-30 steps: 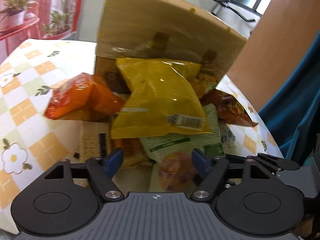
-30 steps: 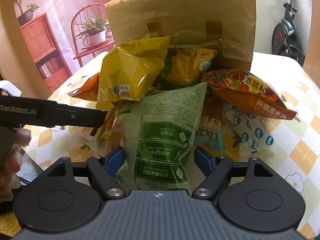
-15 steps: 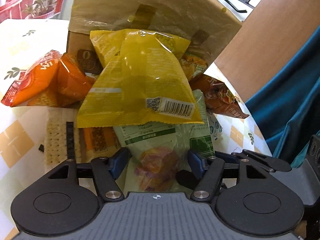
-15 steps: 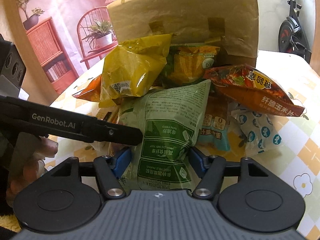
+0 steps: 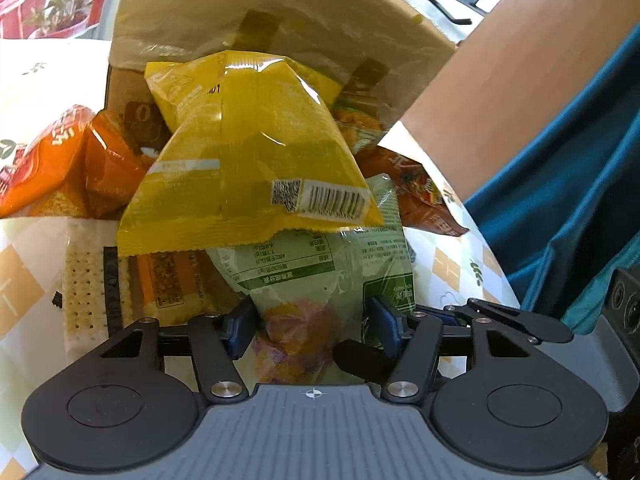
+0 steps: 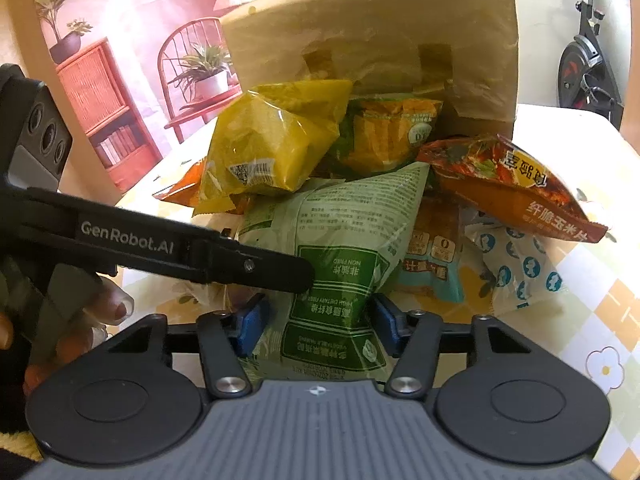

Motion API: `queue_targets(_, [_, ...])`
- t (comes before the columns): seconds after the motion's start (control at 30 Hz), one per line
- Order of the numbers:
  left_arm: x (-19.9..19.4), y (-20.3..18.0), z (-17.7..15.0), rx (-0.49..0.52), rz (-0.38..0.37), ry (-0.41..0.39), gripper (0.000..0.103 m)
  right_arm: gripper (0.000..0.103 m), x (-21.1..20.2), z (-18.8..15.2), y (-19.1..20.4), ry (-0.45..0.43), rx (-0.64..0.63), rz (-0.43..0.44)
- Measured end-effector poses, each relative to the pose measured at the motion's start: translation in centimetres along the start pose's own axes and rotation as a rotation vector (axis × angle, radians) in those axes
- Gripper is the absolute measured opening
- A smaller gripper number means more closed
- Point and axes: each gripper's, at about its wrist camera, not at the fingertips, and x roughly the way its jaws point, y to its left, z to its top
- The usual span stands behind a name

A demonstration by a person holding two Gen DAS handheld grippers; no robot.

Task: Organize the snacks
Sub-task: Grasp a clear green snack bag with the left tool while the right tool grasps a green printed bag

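A pile of snack bags spills from a tipped cardboard box (image 5: 280, 12) (image 6: 380, 20). The green snack bag (image 5: 312, 280) (image 6: 340, 240) lies at the front of the pile, under a yellow bag (image 5: 248, 168) (image 6: 272, 148). My left gripper (image 5: 312, 326) has the bag's near end between its blue pads, and its jaws are closing. My right gripper (image 6: 318, 326) straddles the same bag from the other side; its jaws are closing too, with no firm pinch visible. In the right wrist view, one black finger (image 6: 248, 266) of the left gripper lies across the bag's left edge.
An orange bag (image 5: 52, 160) and a cracker pack (image 5: 84, 280) lie left of the pile. A red-orange corn snack bag (image 6: 512, 192) and a white-and-blue pack (image 6: 520, 268) lie right. The chequered tablecloth (image 6: 580, 300) shows around them. A hand (image 6: 80, 312) holds the left gripper.
Both pairs of pads have drawn closer around the green bag. The left gripper has moved in towards the pile, and its finger now reaches further across the right wrist view.
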Motion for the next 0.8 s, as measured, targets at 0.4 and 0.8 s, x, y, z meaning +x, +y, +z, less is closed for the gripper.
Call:
queue_targets(0.4, [-0.1,-1.8,-0.3,0.027,-0.059,0.013,0.063,0.058,-2.8,-0.2,0.5,-0.031,0.01,-0.063])
queue_targets(0.8, [0.1,-4.2,0.5,0.102,-0.11,0.0,0.063,0.058,-5.5,-0.4,0.1,-0.084,0.036,-0.138])
